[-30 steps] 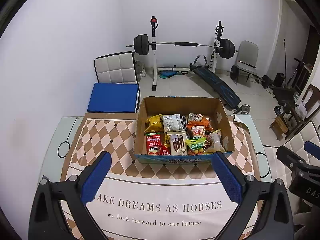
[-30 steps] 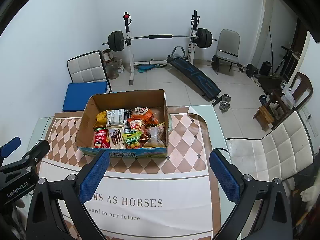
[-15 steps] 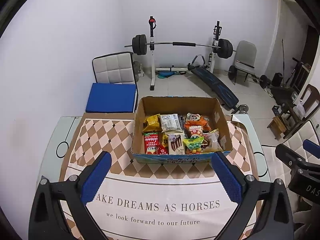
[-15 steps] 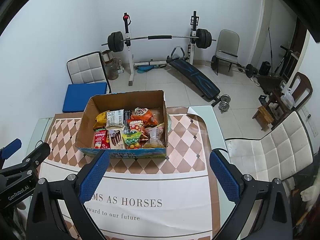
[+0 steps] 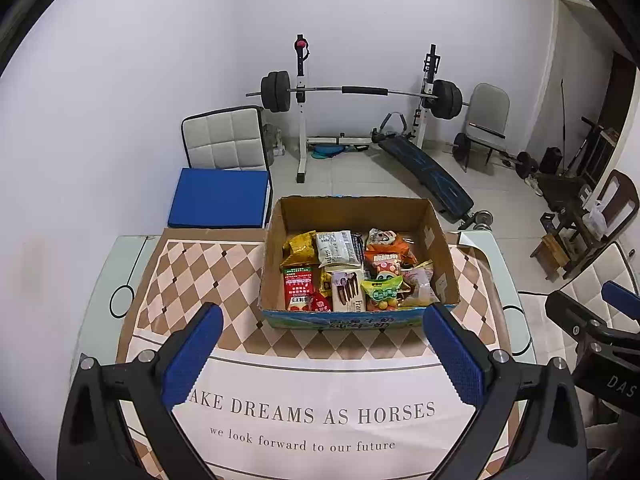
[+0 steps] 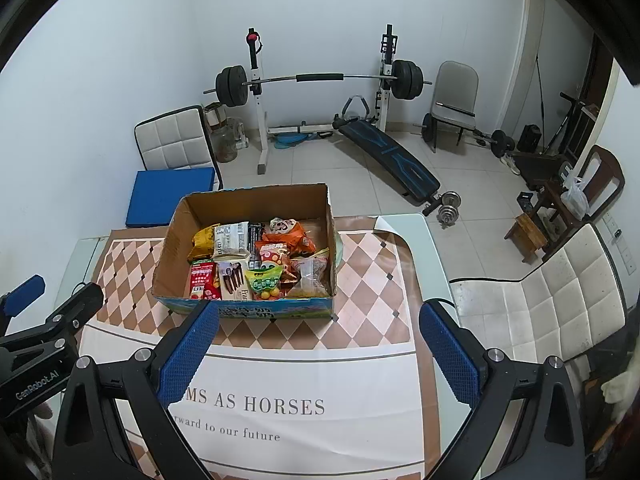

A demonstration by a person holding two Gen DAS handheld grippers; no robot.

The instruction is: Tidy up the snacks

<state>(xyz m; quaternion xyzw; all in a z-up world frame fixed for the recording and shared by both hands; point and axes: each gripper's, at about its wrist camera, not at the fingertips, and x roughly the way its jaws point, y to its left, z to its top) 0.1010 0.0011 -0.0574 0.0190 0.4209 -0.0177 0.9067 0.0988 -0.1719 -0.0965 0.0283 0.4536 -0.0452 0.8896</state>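
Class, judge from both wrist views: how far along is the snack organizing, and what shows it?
Barely begun. Done: nothing visible; every snack packet, like the green packet, lies jumbled in the cardboard box. In hand: nothing; the left gripper and right gripper hover open and empty short of the box. Left: all the sorting.

Open cardboard box (image 5: 357, 216), colourful snack packets (image 5: 348, 270) packed inside

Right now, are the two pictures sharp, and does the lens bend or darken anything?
Left wrist view: sharp; the snack packets in the cardboard box read clearly, the table edge bows, corners are black. Right wrist view: equally sharp, even soft light, no glare on the tablecloth; walls curve.
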